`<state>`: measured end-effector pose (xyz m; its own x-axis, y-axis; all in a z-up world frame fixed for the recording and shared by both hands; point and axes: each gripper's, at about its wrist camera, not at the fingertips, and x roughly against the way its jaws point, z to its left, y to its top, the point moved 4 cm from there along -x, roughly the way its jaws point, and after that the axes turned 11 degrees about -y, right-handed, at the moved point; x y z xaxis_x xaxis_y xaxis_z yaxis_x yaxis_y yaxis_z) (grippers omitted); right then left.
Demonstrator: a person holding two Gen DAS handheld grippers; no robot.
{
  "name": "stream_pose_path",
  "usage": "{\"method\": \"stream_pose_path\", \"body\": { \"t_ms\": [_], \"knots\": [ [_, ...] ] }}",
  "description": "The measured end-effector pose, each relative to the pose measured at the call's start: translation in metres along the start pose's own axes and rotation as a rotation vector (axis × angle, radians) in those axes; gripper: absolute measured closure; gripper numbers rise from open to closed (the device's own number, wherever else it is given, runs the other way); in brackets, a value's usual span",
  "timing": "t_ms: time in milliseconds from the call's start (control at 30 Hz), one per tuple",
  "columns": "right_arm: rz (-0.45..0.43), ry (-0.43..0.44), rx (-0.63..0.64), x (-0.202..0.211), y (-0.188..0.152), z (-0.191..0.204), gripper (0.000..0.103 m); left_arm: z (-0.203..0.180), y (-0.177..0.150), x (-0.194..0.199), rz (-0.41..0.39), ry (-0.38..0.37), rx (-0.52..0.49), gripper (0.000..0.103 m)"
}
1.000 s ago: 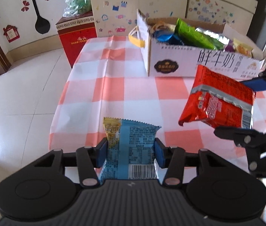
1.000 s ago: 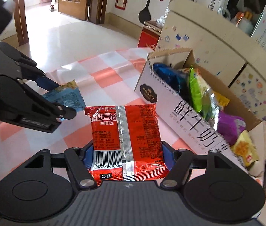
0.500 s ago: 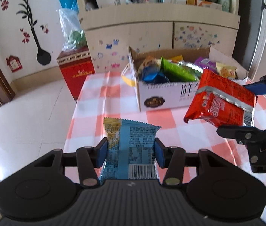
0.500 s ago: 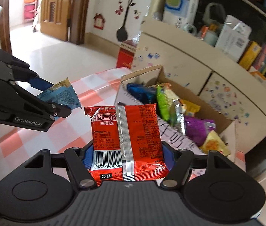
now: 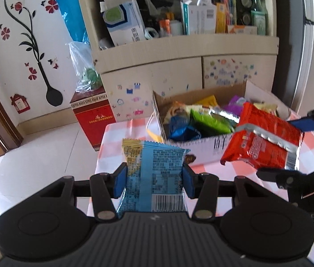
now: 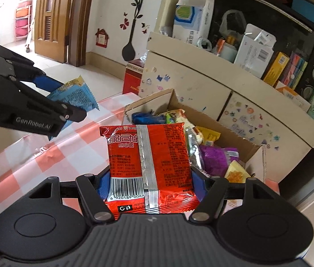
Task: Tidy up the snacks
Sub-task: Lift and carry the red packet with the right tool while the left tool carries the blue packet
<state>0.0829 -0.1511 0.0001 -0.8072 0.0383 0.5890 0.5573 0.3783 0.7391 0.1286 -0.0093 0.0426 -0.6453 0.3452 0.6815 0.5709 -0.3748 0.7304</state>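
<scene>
Cluttered shelves (image 5: 188,42) back a checked worktop (image 6: 23,155) whose far corner carries an open box (image 5: 203,149) of snacks. Each packet hangs above the cloth, probably bound for it: right jaws clamp the red (image 6: 150,166), left jaws the blue (image 5: 154,178).

Blue packet (image 5: 154,178) upright, red packet (image 6: 150,166) upright (both clamped)

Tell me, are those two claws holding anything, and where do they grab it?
Yes. The left gripper pinches a blue snack packet by its side edges near the barcode end. The right gripper holds a red noodle packet the same way.
</scene>
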Motion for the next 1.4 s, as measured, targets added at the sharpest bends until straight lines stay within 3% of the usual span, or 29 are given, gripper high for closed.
{"method": "stream_pose_path", "body": {
  "t_ms": [267,433,833,1400],
  "knots": [
    [-0.025,-0.071,-0.077,-0.003,0.008,-0.028,0.028,-0.007,0.024,-0.01,-0.066,0.008,-0.015,0.054],
    [-0.043,-0.127,-0.121,-0.008,0.014,-0.045,0.028,-0.006,0.044,-0.025,-0.103,-0.016,0.024,0.054],
    [-0.047,-0.186,-0.21,-0.024,0.02,-0.078,0.028,-0.016,0.072,-0.055,-0.136,-0.038,0.036,0.054],
    [-0.016,-0.231,-0.345,-0.081,0.037,-0.107,0.027,-0.018,0.109,-0.121,-0.091,-0.035,0.045,0.052]
  ]
}}
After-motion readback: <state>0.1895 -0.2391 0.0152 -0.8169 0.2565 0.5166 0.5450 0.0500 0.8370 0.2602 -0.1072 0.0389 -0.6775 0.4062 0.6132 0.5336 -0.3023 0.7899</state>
